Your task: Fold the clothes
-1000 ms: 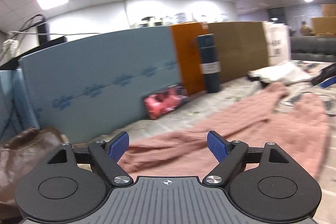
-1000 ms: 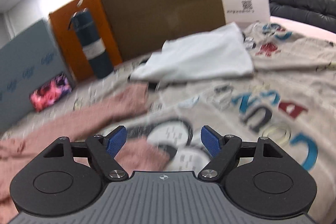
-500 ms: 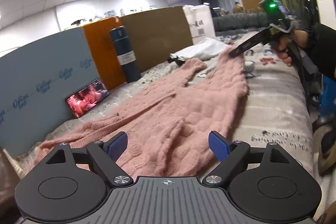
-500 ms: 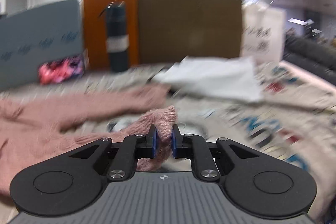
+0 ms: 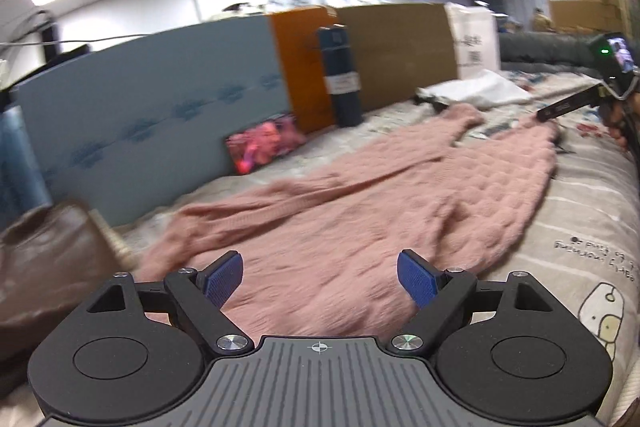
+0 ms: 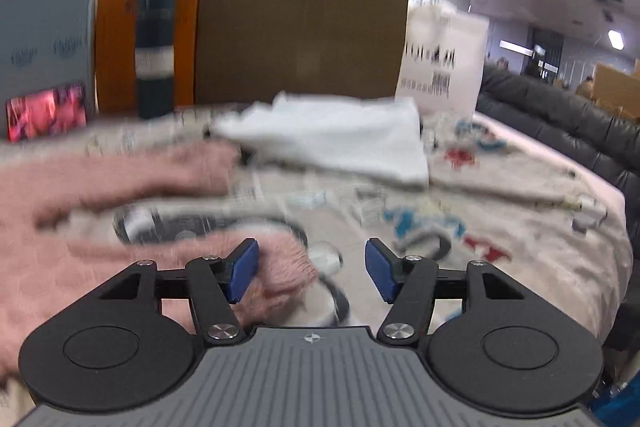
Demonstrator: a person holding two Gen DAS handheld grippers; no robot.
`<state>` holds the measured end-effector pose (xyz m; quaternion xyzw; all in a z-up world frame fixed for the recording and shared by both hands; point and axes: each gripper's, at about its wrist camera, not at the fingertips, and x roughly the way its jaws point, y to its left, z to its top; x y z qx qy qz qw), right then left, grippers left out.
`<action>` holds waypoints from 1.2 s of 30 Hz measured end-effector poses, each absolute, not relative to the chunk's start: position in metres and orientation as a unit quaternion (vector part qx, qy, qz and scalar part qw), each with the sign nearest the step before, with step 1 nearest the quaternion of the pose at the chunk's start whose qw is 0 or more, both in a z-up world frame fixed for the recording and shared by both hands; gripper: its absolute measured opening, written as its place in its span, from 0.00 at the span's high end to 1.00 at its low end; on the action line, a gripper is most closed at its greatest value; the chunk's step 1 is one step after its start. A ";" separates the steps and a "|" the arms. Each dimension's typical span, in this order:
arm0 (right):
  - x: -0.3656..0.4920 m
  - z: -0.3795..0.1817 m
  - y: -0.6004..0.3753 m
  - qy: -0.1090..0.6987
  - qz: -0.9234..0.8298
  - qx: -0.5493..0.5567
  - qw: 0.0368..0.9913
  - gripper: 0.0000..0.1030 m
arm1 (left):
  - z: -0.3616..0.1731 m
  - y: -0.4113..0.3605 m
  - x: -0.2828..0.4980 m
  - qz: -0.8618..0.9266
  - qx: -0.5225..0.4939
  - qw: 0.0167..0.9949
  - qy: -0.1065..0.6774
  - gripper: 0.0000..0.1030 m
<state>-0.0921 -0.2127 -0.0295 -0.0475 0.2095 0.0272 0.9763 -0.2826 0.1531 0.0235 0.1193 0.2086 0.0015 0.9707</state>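
A pink knit sweater (image 5: 360, 207) lies spread on the printed bedsheet (image 5: 580, 227), one sleeve stretched toward the back. My left gripper (image 5: 320, 275) hovers open over the sweater's near end, with nothing pressed between its blue pads. My right gripper (image 6: 312, 267) is opening. A corner of the sweater (image 6: 80, 207) lies between its jaws beside the left pad (image 6: 240, 275), and the right pad stands clear of it. In the left wrist view that right gripper (image 5: 568, 105) shows at the sweater's far end, held by a hand (image 5: 616, 123).
A white cloth (image 6: 340, 139) lies at the back of the bed. A dark blue bottle (image 5: 340, 79) and a lit phone (image 5: 264, 143) stand against blue, orange and brown boards. A brown bag (image 5: 40, 267) sits at the left. A dark sofa (image 6: 560, 115) borders the right.
Half a second ago my right gripper was shut on the sweater's corner; now its jaws have parted and the corner lies loose. The left gripper stayed open and swung left.
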 end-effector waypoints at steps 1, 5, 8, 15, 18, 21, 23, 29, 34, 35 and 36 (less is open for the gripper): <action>-0.095 -0.025 -0.207 0.196 0.036 -0.046 0.979 0.42 | 0.024 0.156 -0.285 0.023 0.120 0.970 0.211 0.15; -0.105 -0.008 -0.174 0.156 0.110 -0.031 0.981 0.33 | 0.018 0.170 -0.285 0.088 0.117 0.958 0.245 0.12; -0.107 0.002 -0.149 0.161 0.206 0.015 0.965 0.33 | 0.007 0.173 -0.284 0.120 0.135 0.943 0.280 0.10; -0.108 -0.019 -0.054 0.288 0.440 0.040 0.850 0.36 | 0.009 0.171 -0.289 0.128 0.142 0.946 0.262 0.10; -0.117 -0.032 -0.029 0.307 0.459 -0.013 0.834 0.66 | 0.013 0.170 -0.294 0.120 0.138 0.952 0.247 0.10; -0.132 -0.027 -0.034 0.290 0.494 -0.022 0.819 0.85 | 0.018 0.172 -0.294 0.112 0.124 0.959 0.228 0.10; -0.140 -0.017 -0.046 0.279 0.496 -0.005 0.822 0.86 | 0.021 0.172 -0.292 0.106 0.112 0.965 0.214 0.10; -0.154 -0.017 -0.045 0.263 0.462 -0.045 0.846 0.80 | 0.019 0.161 -0.275 0.070 0.127 0.966 0.215 0.10; -0.147 -0.021 -0.039 0.250 0.439 -0.071 0.860 0.37 | 0.031 0.162 -0.260 0.074 0.141 0.968 0.195 0.10; -0.139 -0.017 -0.040 0.248 0.441 -0.054 0.861 0.37 | 0.036 0.164 -0.256 0.081 0.143 0.969 0.187 0.10; -0.130 -0.011 -0.040 0.248 0.440 -0.033 0.862 0.37 | 0.040 0.167 -0.250 0.090 0.146 0.969 0.179 0.10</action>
